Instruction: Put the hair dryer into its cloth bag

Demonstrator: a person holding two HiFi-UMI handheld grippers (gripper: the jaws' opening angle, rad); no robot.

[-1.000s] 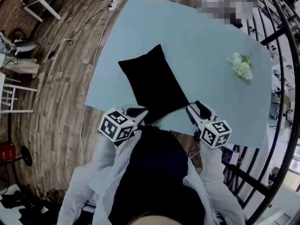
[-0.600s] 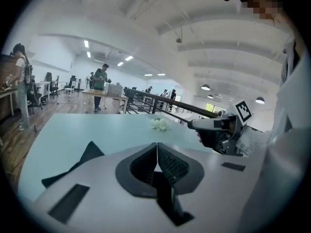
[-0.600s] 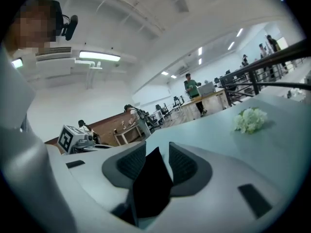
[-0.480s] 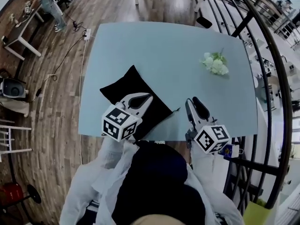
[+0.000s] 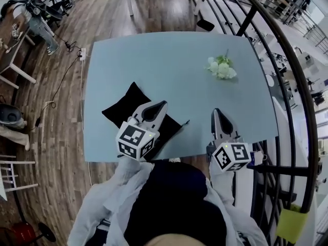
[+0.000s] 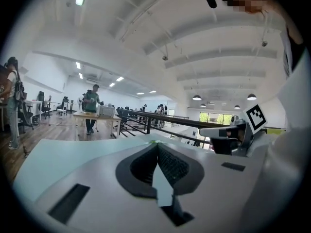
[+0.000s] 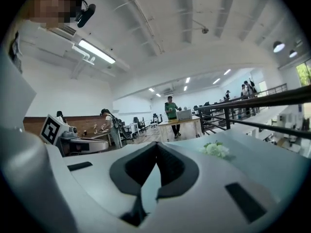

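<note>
The black cloth bag (image 5: 126,108) lies flat on the light blue table (image 5: 169,55), near the front left edge. Its drawstring (image 5: 183,122) trails to the right. No hair dryer shows outside the bag. My left gripper (image 5: 163,104) hovers over the bag's near right end, shut and empty, and hides part of it; its jaws (image 6: 157,145) meet with nothing between them. My right gripper (image 5: 217,112) is held to the right of the bag, above bare table. Its jaws have just been closing and now meet (image 7: 156,145), with nothing between them.
A small bunch of white flowers (image 5: 221,68) lies at the table's far right and also shows as flowers (image 7: 214,149) in the right gripper view. A black metal railing (image 5: 287,86) curves along the right side. Wooden floor, cables and desks lie to the left.
Both grippers have risen from the table's front edge and now point more level. The right jaws went from open to shut. The bag lies still on the table.
</note>
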